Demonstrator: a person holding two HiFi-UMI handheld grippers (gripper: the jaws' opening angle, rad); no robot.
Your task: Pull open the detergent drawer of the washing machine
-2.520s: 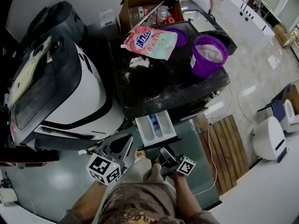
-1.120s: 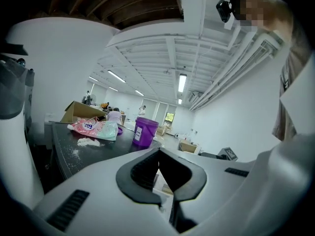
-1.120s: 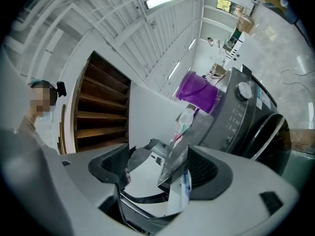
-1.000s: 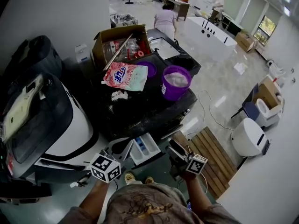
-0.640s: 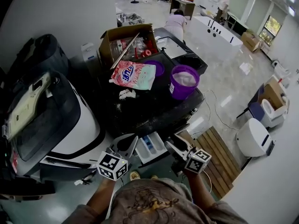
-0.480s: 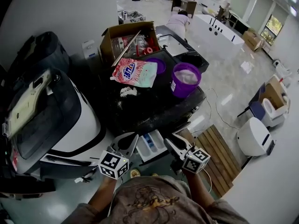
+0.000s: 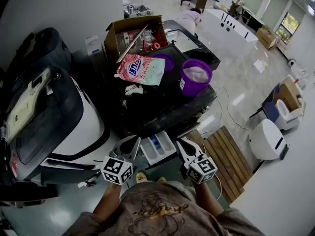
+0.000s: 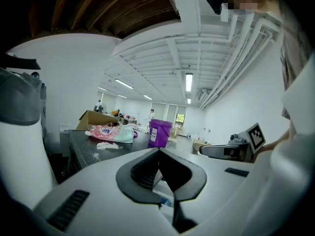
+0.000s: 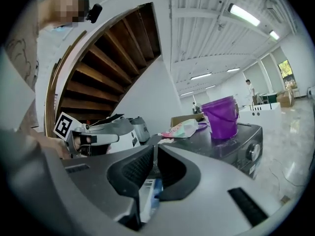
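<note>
Jutting open between the fingertips (image 7: 129, 146), the detergent drawer (image 7: 158, 148) sits under the powder-dusted washer top (image 7: 162, 104); left gripper (image 7: 132, 142) is pinched together, right gripper (image 7: 182, 147) has just been closing, both empty.

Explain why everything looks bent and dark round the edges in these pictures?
Head view: a wide lens bows the floor, and the washing machine top reads nearly black. Left gripper view: the ceiling light glares, with a black rim around the picture. Right gripper view: the same round black rim; the purple bucket looks sharp.

Right gripper (image 9: 154, 150) rolled upright; jaws just closed, nothing between them.
</note>
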